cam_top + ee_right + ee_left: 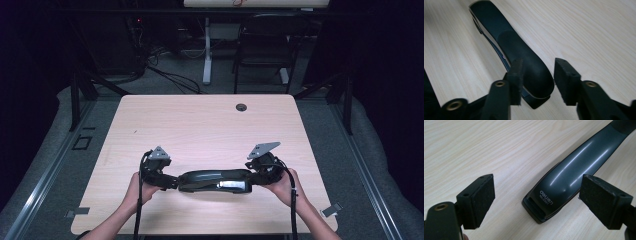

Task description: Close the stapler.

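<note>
Near the front edge of the table [150,115], a long dark stapler [215,180] lies flat on its base, running left to right between the two hands. The left gripper [536,200] stands released, its pads wide apart on either side of the stapler's nose end, where small white lettering is printed; neither pad touches the casing. The right gripper [537,82] straddles the rounded handle end with a narrower gap. Its left pad sits against or just beside the handle, the other pad stands clear, so it grips nothing.

The stapler looks rigid and fairly weighty for its size, probably a metal frame under a plastic shell. The glossy top near the nose would likely slip under the pads; the matte, rubbery-looking handle section should give better purchase. The top arm probably hinges, so squeezing top to bottom could press it down. A hold across the flat sides, low near the base, seems safest.

Beyond it the wooden tabletop runs bare to a small round grommet [241,107] near the far edge.
</note>
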Demonstrator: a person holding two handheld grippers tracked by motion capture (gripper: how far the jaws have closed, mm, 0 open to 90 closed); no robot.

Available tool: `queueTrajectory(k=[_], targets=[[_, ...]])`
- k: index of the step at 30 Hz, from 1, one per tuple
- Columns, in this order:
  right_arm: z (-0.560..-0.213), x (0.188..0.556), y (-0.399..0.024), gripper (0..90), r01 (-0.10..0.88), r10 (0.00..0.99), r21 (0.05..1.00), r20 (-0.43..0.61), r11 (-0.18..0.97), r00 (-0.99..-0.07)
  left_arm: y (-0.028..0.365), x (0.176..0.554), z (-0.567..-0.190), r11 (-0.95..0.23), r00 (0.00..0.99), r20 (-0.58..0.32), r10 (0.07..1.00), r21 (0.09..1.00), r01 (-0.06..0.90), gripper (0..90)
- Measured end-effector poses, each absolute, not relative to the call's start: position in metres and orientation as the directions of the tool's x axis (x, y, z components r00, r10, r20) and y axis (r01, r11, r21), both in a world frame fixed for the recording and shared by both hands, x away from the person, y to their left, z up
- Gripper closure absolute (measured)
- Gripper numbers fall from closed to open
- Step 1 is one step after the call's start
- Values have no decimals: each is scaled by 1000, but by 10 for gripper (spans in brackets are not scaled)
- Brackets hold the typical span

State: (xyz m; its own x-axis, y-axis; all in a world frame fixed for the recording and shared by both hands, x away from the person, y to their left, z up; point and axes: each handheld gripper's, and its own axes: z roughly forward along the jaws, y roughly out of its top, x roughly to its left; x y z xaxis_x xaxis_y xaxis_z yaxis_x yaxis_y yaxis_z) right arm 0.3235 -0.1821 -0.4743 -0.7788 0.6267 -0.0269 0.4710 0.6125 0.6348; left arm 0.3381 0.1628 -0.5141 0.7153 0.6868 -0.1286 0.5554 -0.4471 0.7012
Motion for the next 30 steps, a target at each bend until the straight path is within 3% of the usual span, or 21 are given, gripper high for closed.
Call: queueTrajectory(k=[5,17,30], targets=[[-472,324,-185,391,486,643,638,-20,598,-765,163,338,-514,-449,716,-128,686,700,555,132],[-461,321,-196,194,484,663,668,-18,565,-749,164,338,-514,-445,712,-129,690,699,559,132],[-455,315,-226,98,516,725,699,-5,495,-689,166,338,-514,-448,713,-130,689,697,560,132]])
